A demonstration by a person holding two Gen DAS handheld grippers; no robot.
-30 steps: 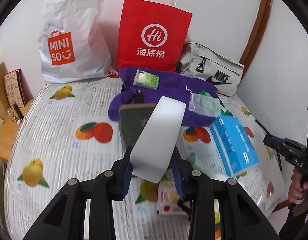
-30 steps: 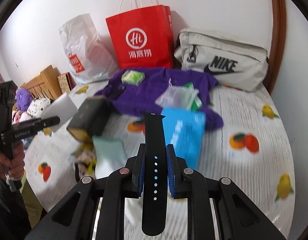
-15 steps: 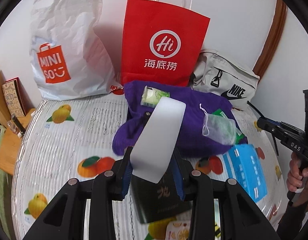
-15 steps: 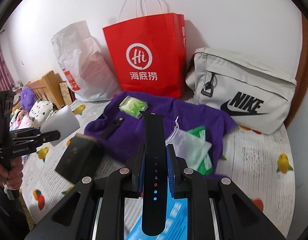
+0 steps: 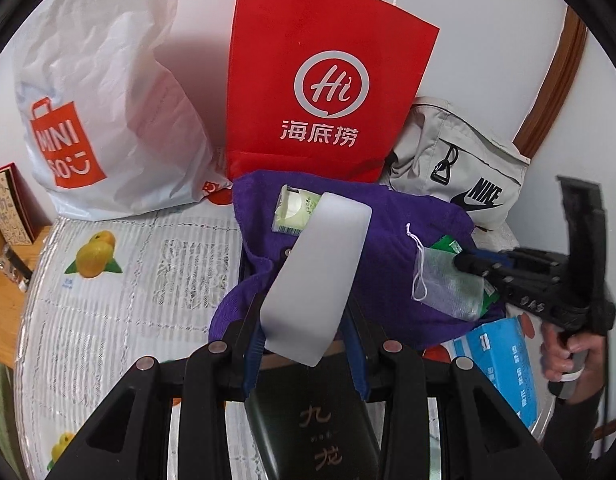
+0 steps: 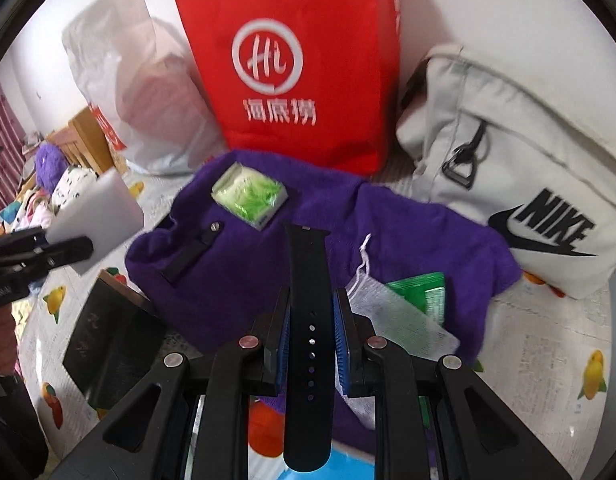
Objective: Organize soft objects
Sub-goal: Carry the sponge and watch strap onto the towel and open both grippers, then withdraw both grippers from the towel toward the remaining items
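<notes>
Your purple towel (image 6: 267,248) lies crumpled on the fruit-print desk (image 5: 119,280), partly hidden behind both tools. Your left gripper (image 5: 303,336) has its fingers clamped on a white pad (image 5: 320,276). Your right gripper (image 6: 310,328) pinches a black watch strap (image 6: 310,304), its lower end cut off.

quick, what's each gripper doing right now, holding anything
Left gripper: closed on a white flat pad.
Right gripper: closed on a black watch strap.
</notes>
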